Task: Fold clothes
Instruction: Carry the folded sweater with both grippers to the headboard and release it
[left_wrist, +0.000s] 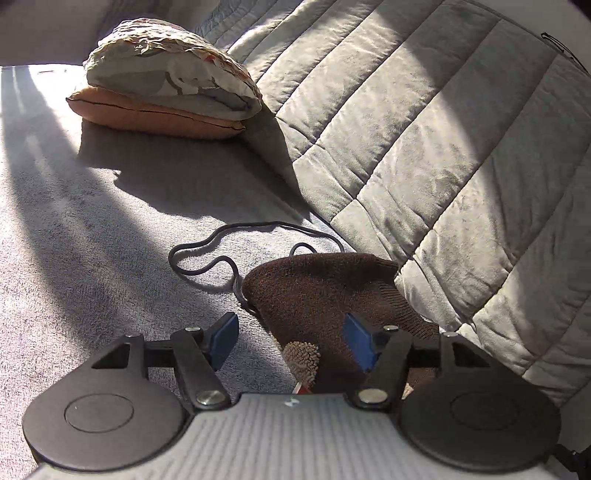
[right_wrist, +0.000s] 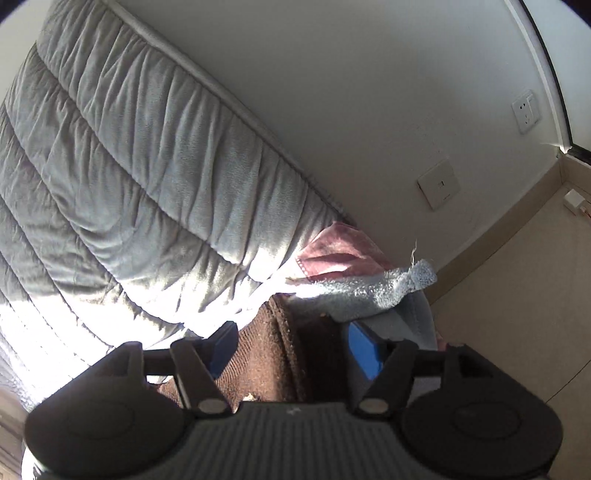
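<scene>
Brown knit: a brown garment (left_wrist: 325, 295) lay bunched on the grey bed cover (left_wrist: 92, 258), in the left wrist view at about 5 o'clock of frame centre, its far edge just beside the quilt.
Tan patch: a fuzzy tan patch (left_wrist: 302, 356) showed on the garment's near part, between the blue pads.
Left hand-held gripper (left_wrist: 291, 341): jaws stood wide apart; its right blue pad (left_wrist: 357, 343) was over the garment, its left pad over bare cover, neither pressing the cloth.
Right hand-held gripper (right_wrist: 291, 349): jaws likewise wide; the brown garment (right_wrist: 266, 365) lay in folds between the pads without being clamped.
Black cord (left_wrist: 229, 254): looped on the cover at 10 o'clock of the garment, one end running to its left edge.
Grey quilt (left_wrist: 424, 129): heaped along the garment's far side, from 12 to 3 o'clock in the left wrist view.
Pillows (left_wrist: 166, 92): two stacked, a patterned one on an orange one, far off at 11 o'clock.
Pink cloth (right_wrist: 340, 254): seen from the right wrist at 1 o'clock of the garment, against the wall.
Pale blue fuzzy cloth (right_wrist: 380, 290): just in front of the pink one.
Wall plates (right_wrist: 439, 184): two on the white wall, at 2 o'clock.
</scene>
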